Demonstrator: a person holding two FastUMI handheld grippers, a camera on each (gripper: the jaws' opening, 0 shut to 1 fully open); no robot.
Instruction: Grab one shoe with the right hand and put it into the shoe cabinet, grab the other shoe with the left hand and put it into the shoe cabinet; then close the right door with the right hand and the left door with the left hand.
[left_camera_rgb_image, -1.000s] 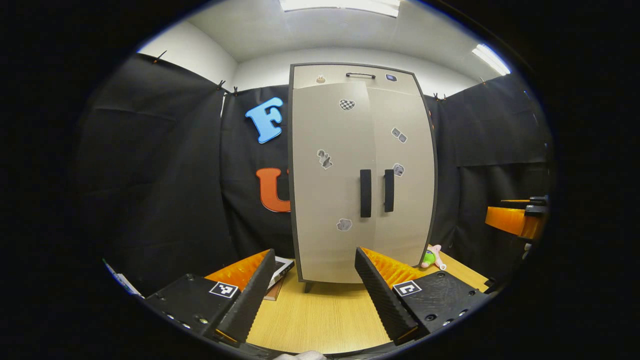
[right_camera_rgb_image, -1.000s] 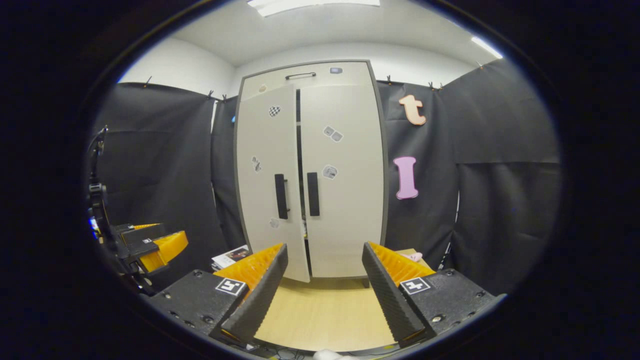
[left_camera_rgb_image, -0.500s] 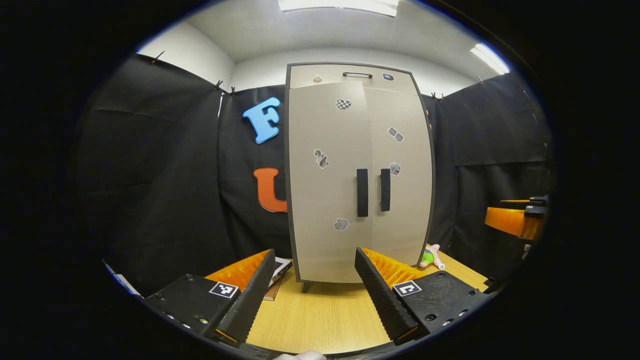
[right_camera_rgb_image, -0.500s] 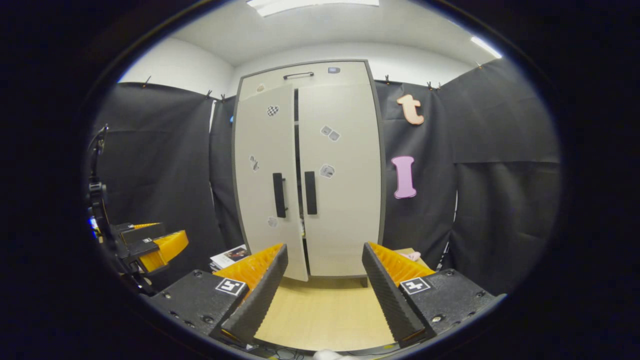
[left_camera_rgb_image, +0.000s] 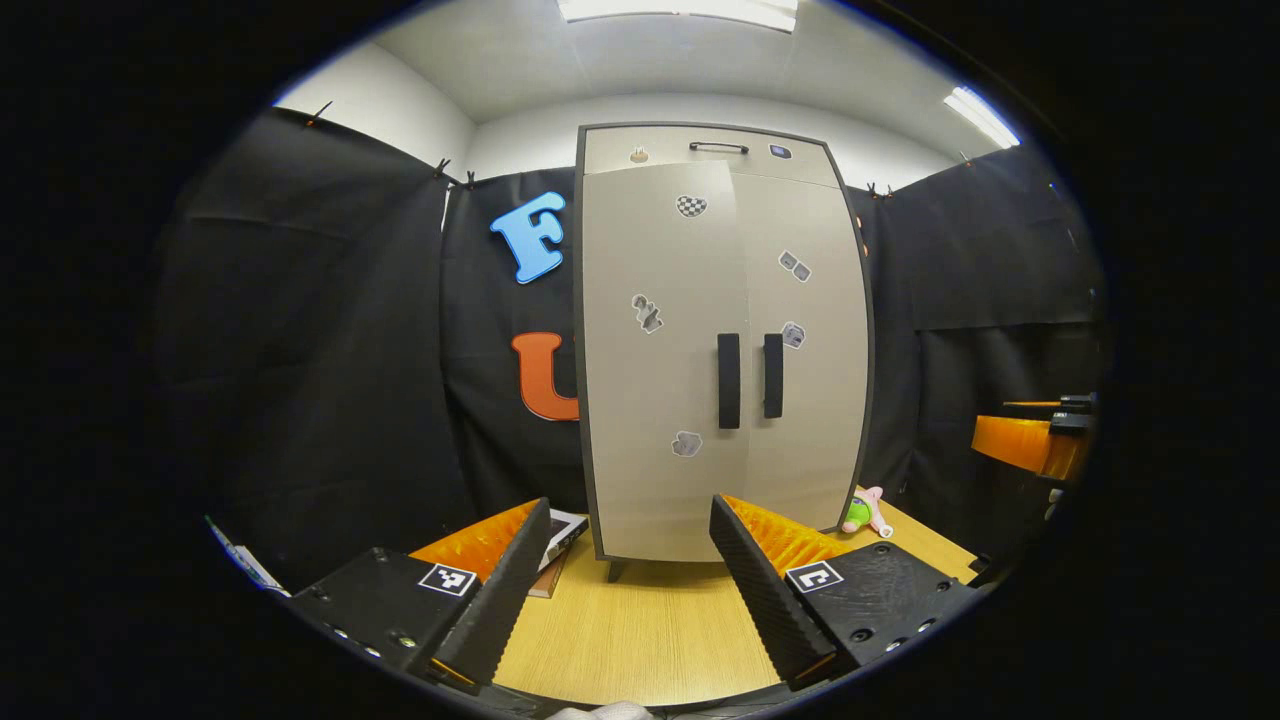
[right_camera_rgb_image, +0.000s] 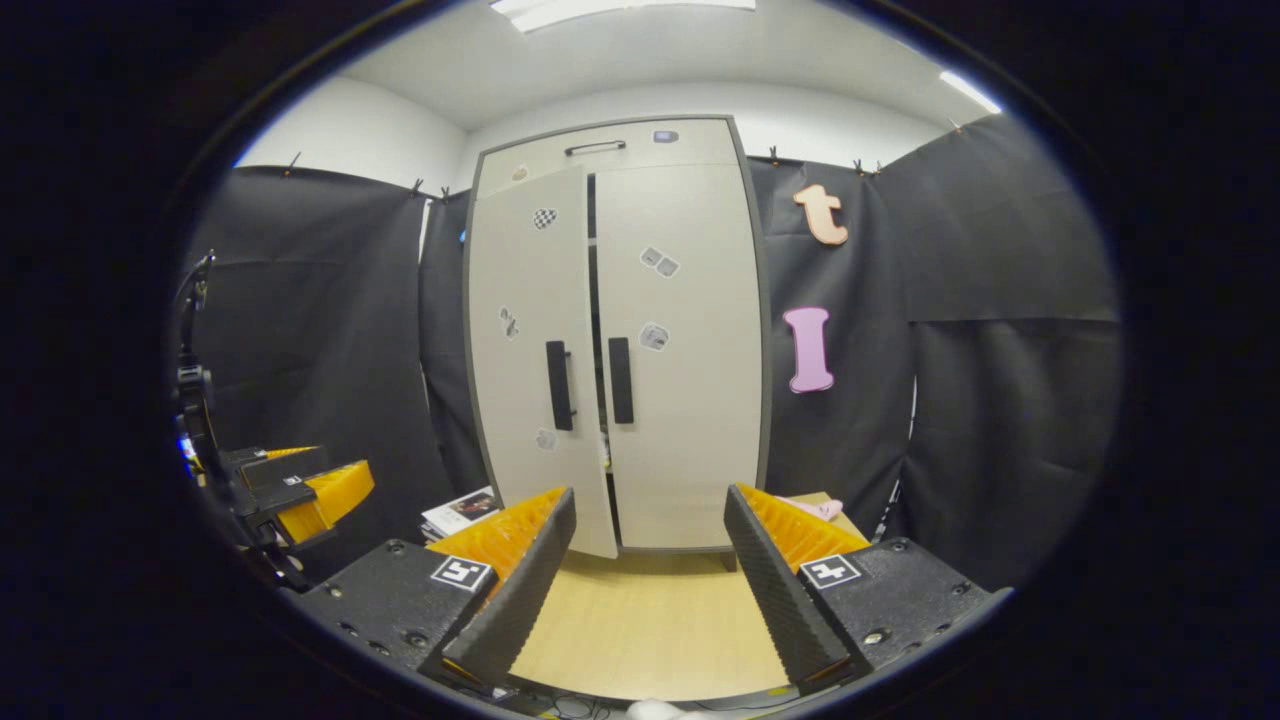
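Right gripper view: shoe cabinet upright at the far edge of the wooden tabletop, right door flush, left door slightly ajar, dark gap between the two along the middle seam. Right gripper low over the near tabletop, fingers spread wide, nothing between them, well apart from the doors. Left gripper off at the left edge of this view, state hard to judge from here.

Left gripper view: left gripper likewise spread and empty, aimed at the cabinet front; door handles side by side near the seam; small plush toy by the cabinet's right foot, book by its left foot. Shoes nowhere visible on the tabletop, presumably inside behind the doors.

Step in hand, judged: finishing the left door. Best done with a flat, gentle push on the panel near its handle, straight toward the cabinet, until the seam gap disappears; no hooking the handle, no shove hard enough to rock the tall cabinet.
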